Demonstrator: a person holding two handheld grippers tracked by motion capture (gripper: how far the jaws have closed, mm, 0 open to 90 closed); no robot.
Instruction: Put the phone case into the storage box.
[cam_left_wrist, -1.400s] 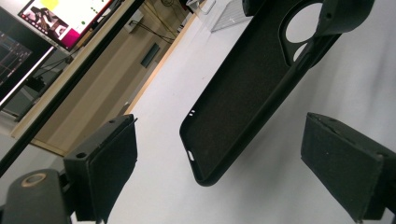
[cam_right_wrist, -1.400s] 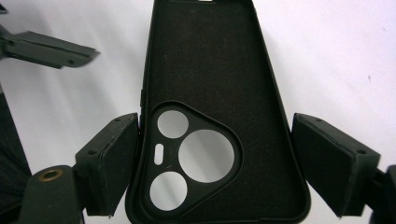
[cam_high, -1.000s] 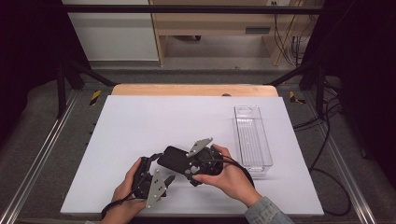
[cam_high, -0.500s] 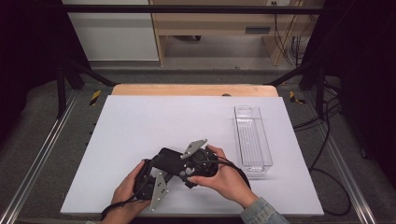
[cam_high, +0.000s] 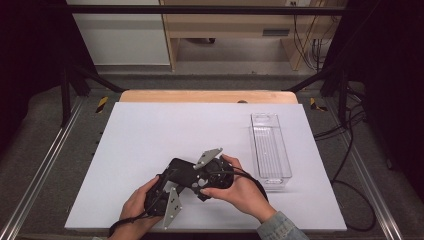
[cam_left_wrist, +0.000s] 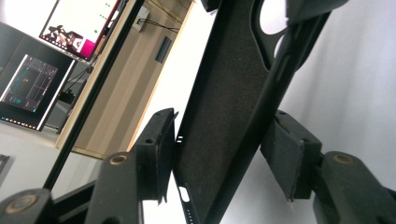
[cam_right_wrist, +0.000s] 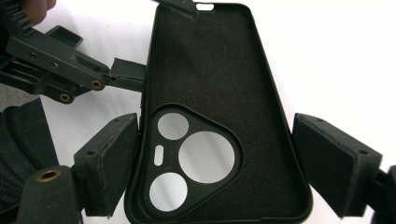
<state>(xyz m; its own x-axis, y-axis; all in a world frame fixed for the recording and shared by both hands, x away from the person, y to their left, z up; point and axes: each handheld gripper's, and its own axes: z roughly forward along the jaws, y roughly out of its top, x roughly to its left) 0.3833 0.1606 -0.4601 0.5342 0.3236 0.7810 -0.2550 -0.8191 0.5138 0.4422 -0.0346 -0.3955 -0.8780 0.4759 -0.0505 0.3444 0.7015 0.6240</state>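
Note:
A black phone case (cam_high: 182, 172), with a three-hole camera cutout, hangs just above the white table near its front edge, between both grippers. The right gripper (cam_high: 194, 176) comes in from the right. In the right gripper view its pads (cam_right_wrist: 112, 163) sit against the long sides of the case (cam_right_wrist: 210, 70) at the cutout end. The left gripper (cam_high: 172, 181) comes in from the lower left. Its jaws have just been closing, and its pads (cam_left_wrist: 161, 149) now touch both edges of the case (cam_left_wrist: 224, 116). One of its fingers (cam_right_wrist: 126, 74) meets the case's rim.
A clear plastic tray (cam_high: 270, 147) lies lengthwise on the right side of the white table (cam_high: 150, 130). Cables (cam_high: 350, 165) run along the floor to the right. Metal frame rails (cam_high: 40, 170) flank the table. Lit monitors (cam_left_wrist: 70, 23) stand beyond the wooden far edge.
Both hands and the case have kept almost the same spot, drifting slightly toward the table's front. The left hand's gripper sits a little closer in under the case.

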